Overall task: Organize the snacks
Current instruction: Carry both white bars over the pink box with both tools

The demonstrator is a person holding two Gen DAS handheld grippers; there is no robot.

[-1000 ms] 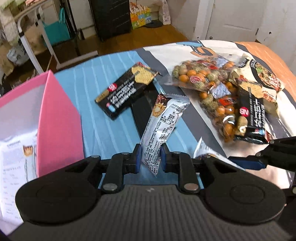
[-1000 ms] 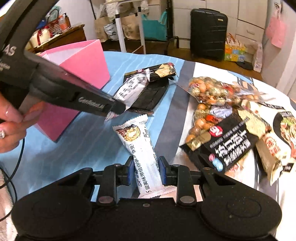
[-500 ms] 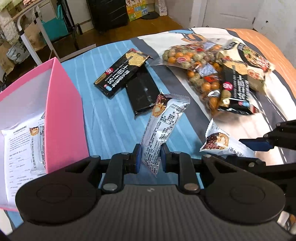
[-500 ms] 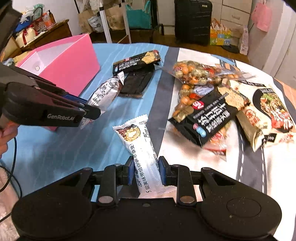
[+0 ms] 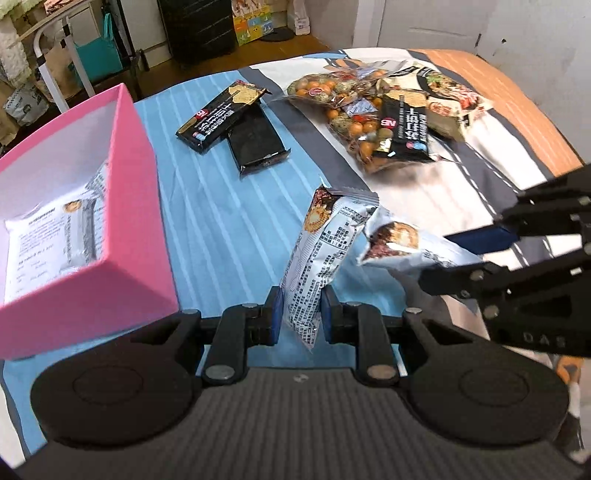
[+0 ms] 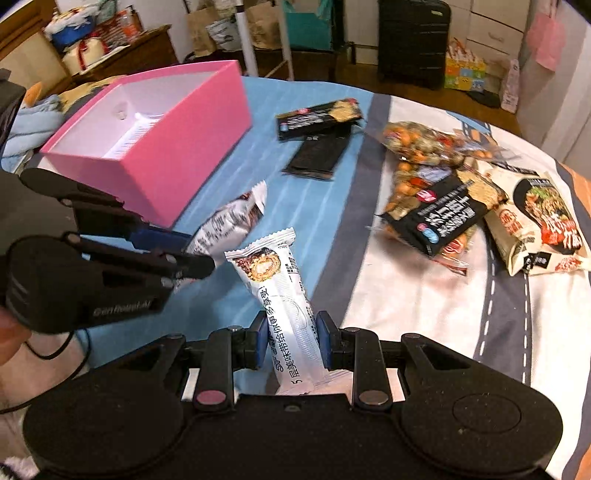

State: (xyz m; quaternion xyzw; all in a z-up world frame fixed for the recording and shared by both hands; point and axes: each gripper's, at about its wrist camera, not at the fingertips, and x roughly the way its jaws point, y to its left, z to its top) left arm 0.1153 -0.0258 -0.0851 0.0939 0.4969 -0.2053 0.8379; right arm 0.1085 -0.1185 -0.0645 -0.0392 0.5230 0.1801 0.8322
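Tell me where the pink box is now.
The pink box sits on the blue striped cloth, left in both wrist views, left of the two black snack packs.

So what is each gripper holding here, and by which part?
The left gripper pinches a white wafer packet near its lower end. The right gripper pinches a second white wafer packet near its lower end as well.

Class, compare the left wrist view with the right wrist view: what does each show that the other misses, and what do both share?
Only the left wrist view shows the white printed packets lying inside the pink cardboard box.

Only the right wrist view shows the holder's hand and the black suitcase in full.

Both show each tongs, left and right, clamping a white wafer packet, plus the black biscuit packs.
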